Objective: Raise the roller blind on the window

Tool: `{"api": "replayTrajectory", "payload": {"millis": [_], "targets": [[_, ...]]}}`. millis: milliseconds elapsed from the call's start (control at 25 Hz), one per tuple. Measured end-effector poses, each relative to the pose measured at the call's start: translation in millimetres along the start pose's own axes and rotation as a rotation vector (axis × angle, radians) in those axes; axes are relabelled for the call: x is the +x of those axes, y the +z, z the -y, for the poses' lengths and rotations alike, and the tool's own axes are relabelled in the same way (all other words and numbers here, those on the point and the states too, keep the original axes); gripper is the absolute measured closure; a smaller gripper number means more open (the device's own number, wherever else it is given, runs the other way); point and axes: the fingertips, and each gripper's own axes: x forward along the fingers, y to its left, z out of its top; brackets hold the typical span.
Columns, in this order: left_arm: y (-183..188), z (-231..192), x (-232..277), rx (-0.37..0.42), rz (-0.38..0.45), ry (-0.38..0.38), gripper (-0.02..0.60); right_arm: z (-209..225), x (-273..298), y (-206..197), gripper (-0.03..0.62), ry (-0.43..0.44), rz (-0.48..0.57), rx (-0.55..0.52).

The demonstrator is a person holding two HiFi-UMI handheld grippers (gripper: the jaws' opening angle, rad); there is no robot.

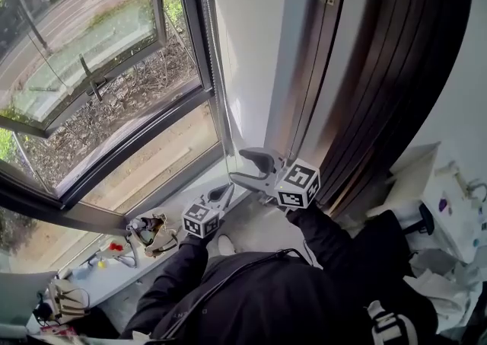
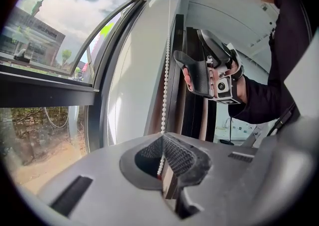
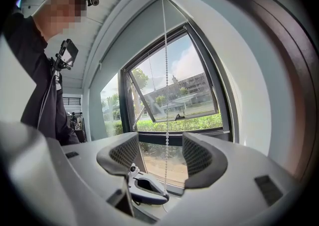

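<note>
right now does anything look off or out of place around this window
Nothing looks damaged or askew. The bead chain hangs straight, pinched in the shut left tongs, and runs between the open right tongs. The only untidy spot is a jumble of small things on the windowsill, to the left of both.

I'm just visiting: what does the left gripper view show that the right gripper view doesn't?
Only the left gripper view: the left tongs close up, pinched shut on the bead chain, with the right tongs seen from outside, higher up. Only the right gripper view: the right tongs' own open jaws, the chain showing in the gap between them, unpinched, and the left tongs seen from outside, lower down. Both: the chain, the window frame and the person's dark sleeve.
</note>
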Motion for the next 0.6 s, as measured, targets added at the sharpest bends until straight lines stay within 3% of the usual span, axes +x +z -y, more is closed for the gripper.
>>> {"api": "replayTrajectory", "payload": {"millis": [240, 480, 600], "targets": [[-6.2, 0.1, -1.3, 0.009, -0.016, 0.010, 0.574, 3.2, -2.9, -0.7, 0.319, -0.007, 0.002, 0.007], [5.8, -5.8, -15.7, 0.052, -0.001, 0.026, 0.572, 7.1, -8.6, 6.2, 0.369, -0.031, 0.028, -0.011], [11.6, -3.0, -25.3, 0.033, 0.040, 0.009, 0.509, 13.2, -11.2, 6.8, 0.382, -0.059, 0.035, -0.009]]}}
